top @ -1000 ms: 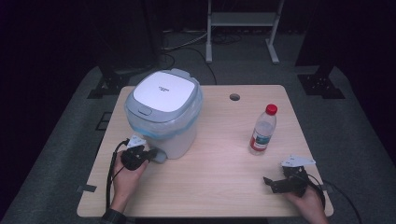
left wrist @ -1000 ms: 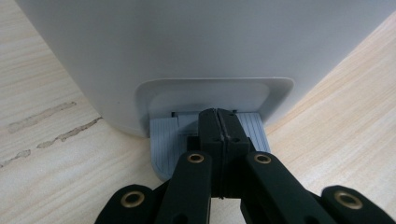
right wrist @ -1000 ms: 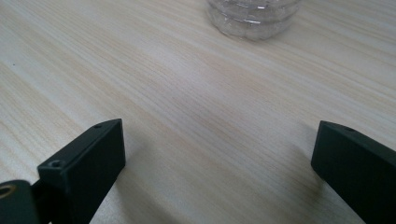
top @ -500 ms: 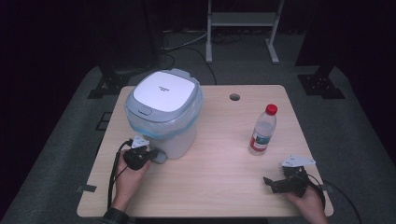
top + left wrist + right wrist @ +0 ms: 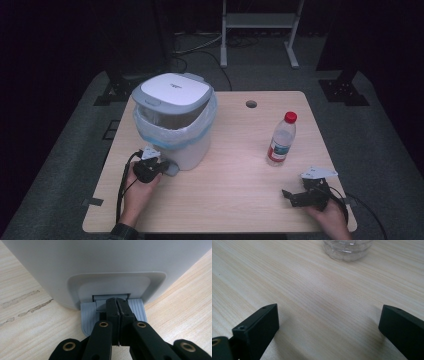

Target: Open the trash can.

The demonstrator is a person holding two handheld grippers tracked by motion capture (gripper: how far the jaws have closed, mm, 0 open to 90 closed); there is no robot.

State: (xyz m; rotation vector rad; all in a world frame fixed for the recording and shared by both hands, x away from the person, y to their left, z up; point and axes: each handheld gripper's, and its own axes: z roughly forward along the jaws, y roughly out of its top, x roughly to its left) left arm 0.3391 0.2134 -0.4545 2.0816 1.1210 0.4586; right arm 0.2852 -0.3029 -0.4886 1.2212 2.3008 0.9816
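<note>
Dark floor and black stands surround the pale wooden table (image 5: 235,175), on which a white pedal bin (image 5: 175,125) is taken as the landmark. Seen from the high view, its lid (image 5: 172,91) is tipped up at the front, so that a gap is opened over the pale blue liner bag (image 5: 150,135) folded over the rim; nothing can be made out inside. At the foot of the bin, on the person's side, the left gripper (image 5: 162,167) is set upon the grey pedal (image 5: 171,170). A clear water bottle (image 5: 281,140) with a red cap is stood upright well to the right of the bin, and the right gripper (image 5: 289,196) is held nearer the person beyond it, pointing left across the table.

From the left gripper view, the left gripper (image 5: 116,306) is seen with its jaws pressed together, nothing between them, the tips resting on the ribbed pedal (image 5: 137,308) just where it leaves the recess in the bin's wall (image 5: 100,262). The pedal lies directly below and ahead of the tips, its long axis running out from the bin towards the hand.

From the right gripper view, the right gripper (image 5: 328,317) is shown spread wide over bare wood, with the bottle's base (image 5: 348,248) ahead and apart. The bottle is judged nearer to the right hand, and the open bin lies to its left.
</note>
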